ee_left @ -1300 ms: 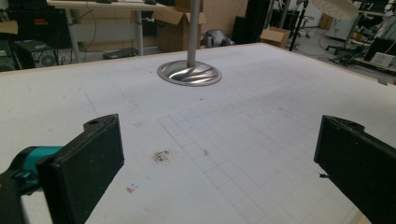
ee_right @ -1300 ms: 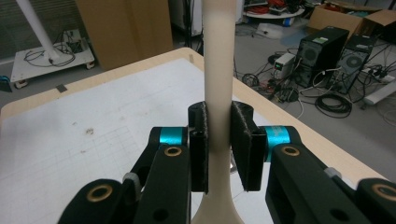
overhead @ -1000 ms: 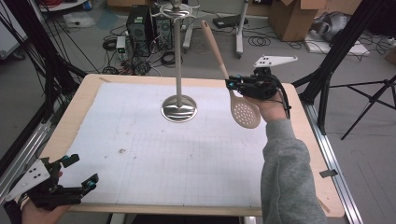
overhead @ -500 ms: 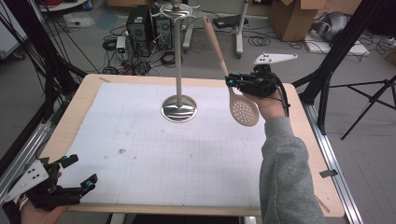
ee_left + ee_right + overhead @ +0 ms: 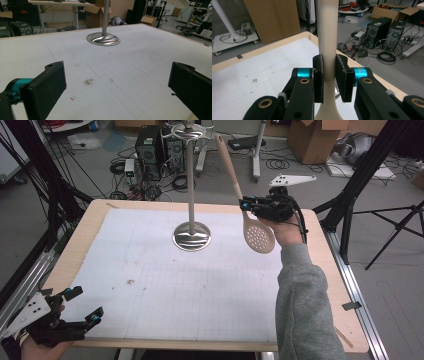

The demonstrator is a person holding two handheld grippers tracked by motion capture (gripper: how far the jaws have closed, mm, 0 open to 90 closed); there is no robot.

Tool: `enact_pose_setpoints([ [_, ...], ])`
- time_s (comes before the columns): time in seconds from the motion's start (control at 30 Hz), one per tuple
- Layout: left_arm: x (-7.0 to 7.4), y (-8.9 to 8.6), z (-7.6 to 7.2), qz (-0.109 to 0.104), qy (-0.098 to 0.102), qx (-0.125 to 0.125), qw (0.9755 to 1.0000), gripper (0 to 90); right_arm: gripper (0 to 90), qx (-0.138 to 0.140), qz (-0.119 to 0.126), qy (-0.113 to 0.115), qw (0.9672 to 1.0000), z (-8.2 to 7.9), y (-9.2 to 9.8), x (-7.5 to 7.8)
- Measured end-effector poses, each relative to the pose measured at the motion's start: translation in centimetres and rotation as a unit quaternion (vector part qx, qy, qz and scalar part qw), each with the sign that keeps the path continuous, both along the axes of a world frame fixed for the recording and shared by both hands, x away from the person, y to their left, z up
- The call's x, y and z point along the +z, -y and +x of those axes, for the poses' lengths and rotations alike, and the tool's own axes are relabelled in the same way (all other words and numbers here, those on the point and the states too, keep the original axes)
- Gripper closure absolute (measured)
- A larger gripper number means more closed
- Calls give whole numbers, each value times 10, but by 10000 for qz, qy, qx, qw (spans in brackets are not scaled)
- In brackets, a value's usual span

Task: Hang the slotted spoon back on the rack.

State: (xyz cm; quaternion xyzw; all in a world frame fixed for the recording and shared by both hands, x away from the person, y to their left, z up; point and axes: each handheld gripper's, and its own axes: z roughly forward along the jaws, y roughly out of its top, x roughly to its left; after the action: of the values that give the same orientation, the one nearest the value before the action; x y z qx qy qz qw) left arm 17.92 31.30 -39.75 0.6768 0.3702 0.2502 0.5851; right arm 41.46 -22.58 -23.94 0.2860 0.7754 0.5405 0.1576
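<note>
Right hand-held gripper [image 5: 248, 204], raised over the far right of the tabletop [image 5: 150, 285], clamped on the handle of a beige slotted spoon [image 5: 258, 236] (perforated bowl hanging low, handle slanting up and away toward the top of the metal stand [image 5: 192, 234]). Left hand-held gripper [image 5: 82, 306], at the near left corner, jaws spread wide, holding nothing.
</note>
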Motion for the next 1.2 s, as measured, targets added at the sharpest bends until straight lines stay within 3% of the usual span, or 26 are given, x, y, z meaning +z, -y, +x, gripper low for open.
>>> enact_pose_setpoints([
  [1.2, 2, -6, -6, -25, 35, 110, 9999, 19, 780, 116, -27, -47, 9999, 7, -20, -4],
])
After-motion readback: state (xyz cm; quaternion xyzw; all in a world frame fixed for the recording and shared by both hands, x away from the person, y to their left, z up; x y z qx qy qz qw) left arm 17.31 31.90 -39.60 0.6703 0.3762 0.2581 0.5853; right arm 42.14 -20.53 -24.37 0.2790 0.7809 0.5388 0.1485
